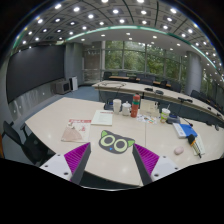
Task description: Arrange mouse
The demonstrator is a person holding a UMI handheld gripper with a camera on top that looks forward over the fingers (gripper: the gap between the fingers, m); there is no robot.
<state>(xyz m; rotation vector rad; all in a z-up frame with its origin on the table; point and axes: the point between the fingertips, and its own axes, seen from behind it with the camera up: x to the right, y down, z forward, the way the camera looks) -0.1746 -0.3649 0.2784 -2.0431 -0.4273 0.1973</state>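
With our gripper (pixel 113 160) released and holding nothing, its 2 fingers spread before the cat-face mouse pad (pixel 116 144), we should swing right of that pad to the small pale mouse (pixel 179 150), likely our target, and straddle it squarely.

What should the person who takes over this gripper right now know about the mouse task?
Gripper: open, holding nothing, raised above the near edge of the table.
Dark mat with a cat face: flat on the table, just ahead of the fingers and between them.
Mouse: probably the small pale object beyond the right finger, next to the blue item; it is too small to be sure.
Done: nothing visible, the pale object is not on the mat.
Left: confirm the mouse, grasp it and place it, probably on the mat.
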